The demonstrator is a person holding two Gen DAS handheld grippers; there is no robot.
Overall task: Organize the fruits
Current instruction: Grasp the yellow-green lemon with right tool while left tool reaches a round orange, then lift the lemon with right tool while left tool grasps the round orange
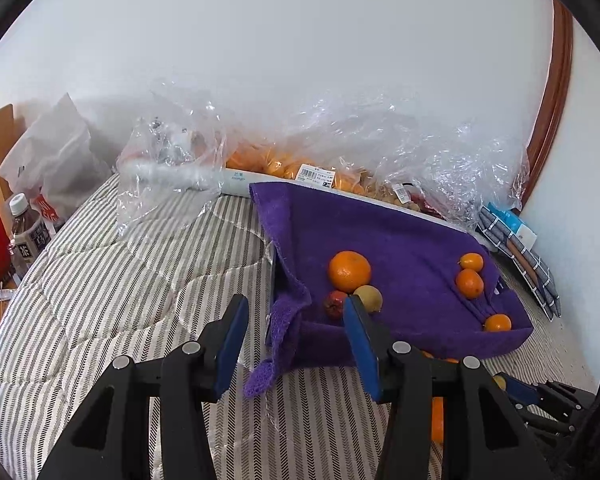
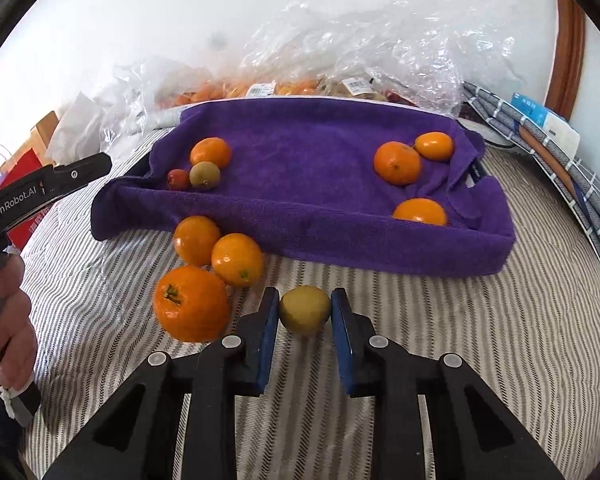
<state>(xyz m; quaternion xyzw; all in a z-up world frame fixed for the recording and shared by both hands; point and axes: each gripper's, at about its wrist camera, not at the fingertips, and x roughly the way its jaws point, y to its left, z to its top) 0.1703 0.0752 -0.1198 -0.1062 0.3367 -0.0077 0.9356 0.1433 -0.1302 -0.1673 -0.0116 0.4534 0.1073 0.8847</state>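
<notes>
Left wrist view: left gripper (image 1: pixel 296 316) spread wide, nothing between the blue pads, hovering over the striped bed cover (image 1: pixel 120 280) at the near-left corner of the purple towel-lined tray (image 1: pixel 380 232). In the tray, centre frame: a large orange (image 1: pixel 349 271), a small red fruit (image 1: pixel 335 303) and a green-brown fruit (image 1: pixel 369 297), clustered and touching. Right side of the tray: three small oranges (image 1: pixel 469 283). Clear plastic bags (image 1: pixel 340 148) with more fruit behind the tray, upper centre. Bottle (image 1: pixel 26 236) at left edge.

Right wrist view: right gripper (image 2: pixel 305 310) has its pads on either side of a yellow-green fruit (image 2: pixel 305 309) lying on the bed cover, lower centre; the pads look to be touching or just off it, can't tell if the grip is firm. Three loose oranges (image 2: pixel 192 304) just left of it, in front of the tray. The tray holds the same two groups, upper left and upper right. Left gripper's body visible at left edge.
</notes>
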